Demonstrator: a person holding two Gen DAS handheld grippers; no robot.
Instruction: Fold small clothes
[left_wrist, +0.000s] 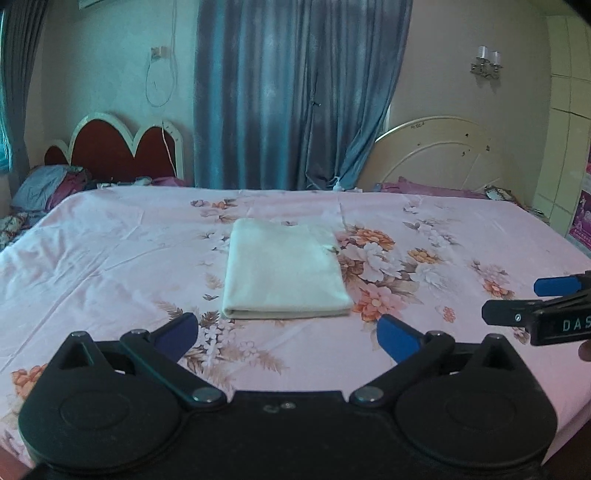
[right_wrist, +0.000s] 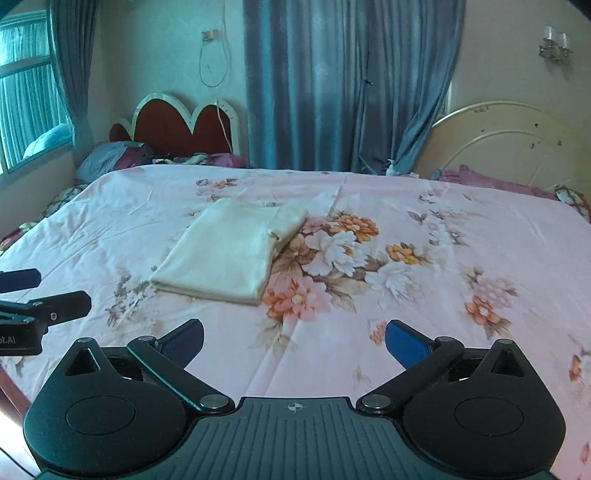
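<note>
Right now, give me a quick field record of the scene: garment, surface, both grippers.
garment: cream cloth, folded into a neat rectangle, lying flat
surface: bed with pink floral sheet
left gripper: open, nothing between the fingers, short of the cloth
right gripper: open, nothing held, short of the cloth
contact: neither gripper touches the cloth
background: blue curtain, two headboards

Dim bluish daylight from the window (right_wrist: 29, 92); fisheye-bent edges.

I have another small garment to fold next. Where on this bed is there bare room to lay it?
The pink floral bedsheet is bare right of the folded cream cloth, and left of it. It is crowded along the headboards, with pillows and clutter.
</note>
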